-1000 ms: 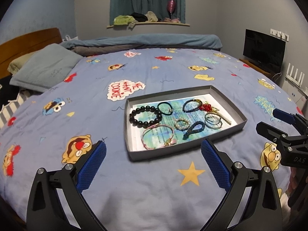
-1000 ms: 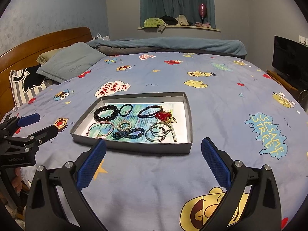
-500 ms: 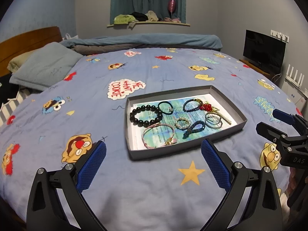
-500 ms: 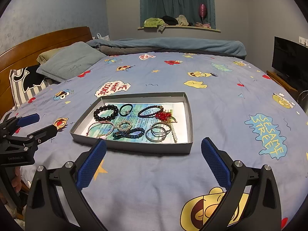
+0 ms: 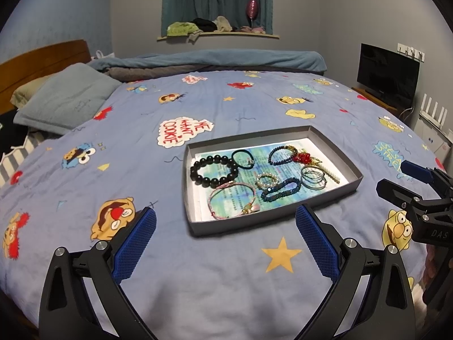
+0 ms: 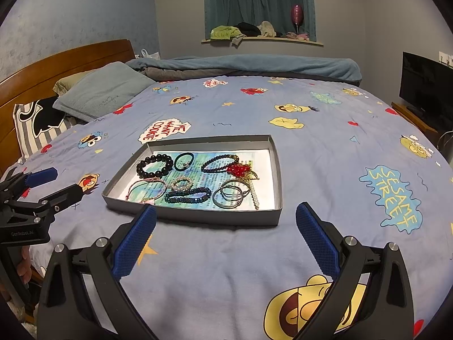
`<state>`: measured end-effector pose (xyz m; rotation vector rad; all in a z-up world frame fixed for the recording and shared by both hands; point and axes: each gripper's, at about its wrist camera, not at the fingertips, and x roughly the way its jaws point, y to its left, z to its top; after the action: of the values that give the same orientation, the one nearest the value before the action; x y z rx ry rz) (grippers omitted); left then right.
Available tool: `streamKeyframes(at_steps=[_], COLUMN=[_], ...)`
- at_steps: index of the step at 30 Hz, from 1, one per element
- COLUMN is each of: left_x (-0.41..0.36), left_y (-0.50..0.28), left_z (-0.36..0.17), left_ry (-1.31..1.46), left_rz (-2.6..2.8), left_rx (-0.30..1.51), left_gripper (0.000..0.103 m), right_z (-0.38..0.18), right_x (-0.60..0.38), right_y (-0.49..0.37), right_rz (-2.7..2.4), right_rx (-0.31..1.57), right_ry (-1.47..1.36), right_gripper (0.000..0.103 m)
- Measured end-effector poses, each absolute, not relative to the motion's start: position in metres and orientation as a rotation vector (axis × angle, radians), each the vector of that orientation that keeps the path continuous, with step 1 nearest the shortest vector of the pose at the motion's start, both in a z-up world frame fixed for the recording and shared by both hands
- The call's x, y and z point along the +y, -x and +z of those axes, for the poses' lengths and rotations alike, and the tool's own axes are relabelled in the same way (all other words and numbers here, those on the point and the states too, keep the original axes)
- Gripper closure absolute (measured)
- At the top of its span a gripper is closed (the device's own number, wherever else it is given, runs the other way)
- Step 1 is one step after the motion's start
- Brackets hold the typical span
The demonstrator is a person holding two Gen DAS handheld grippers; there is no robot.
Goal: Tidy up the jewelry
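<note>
Grey tray (image 5: 195, 222) on the bedspread (image 5: 226, 283), centre frame in both views, holding all visible jewelry: black bead bracelet (image 5: 213, 169), pink cord bracelet (image 5: 230, 199), dark blue beaded bracelet (image 5: 280, 189), thin bangles (image 5: 312, 177), red charm (image 5: 302, 157).

Left gripper (image 5: 225, 245) and right gripper (image 6: 225, 243) both spread wide, empty, short of the tray's near wall. Neither clearly nearer.

Pieces overlap; clasps unreadable. Sorted or awaiting sorting: fits both.

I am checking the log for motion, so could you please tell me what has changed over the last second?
Nothing visibly changed. The left gripper and right gripper hover open and empty short of the grey tray, and the black bead bracelet, pink cord bracelet and the other jewelry lie where they were.
</note>
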<state>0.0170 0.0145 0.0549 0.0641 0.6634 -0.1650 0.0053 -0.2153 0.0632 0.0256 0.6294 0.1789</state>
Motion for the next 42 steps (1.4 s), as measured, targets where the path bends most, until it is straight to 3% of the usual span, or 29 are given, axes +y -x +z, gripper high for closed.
streamKeyframes(at_steps=[42], left_x=[0.0154], left_y=[-0.0180], left_z=[0.0512], left_ry=[-0.080], left_rz=[-0.155], left_rx=[0.627], left_gripper=[0.005], right_z=[0.0602], right_x=[-0.2153], right_y=[-0.0074], right_rz=[0.182], right_rx=[0.639], right_ry=[-0.023], right_gripper=[0.006])
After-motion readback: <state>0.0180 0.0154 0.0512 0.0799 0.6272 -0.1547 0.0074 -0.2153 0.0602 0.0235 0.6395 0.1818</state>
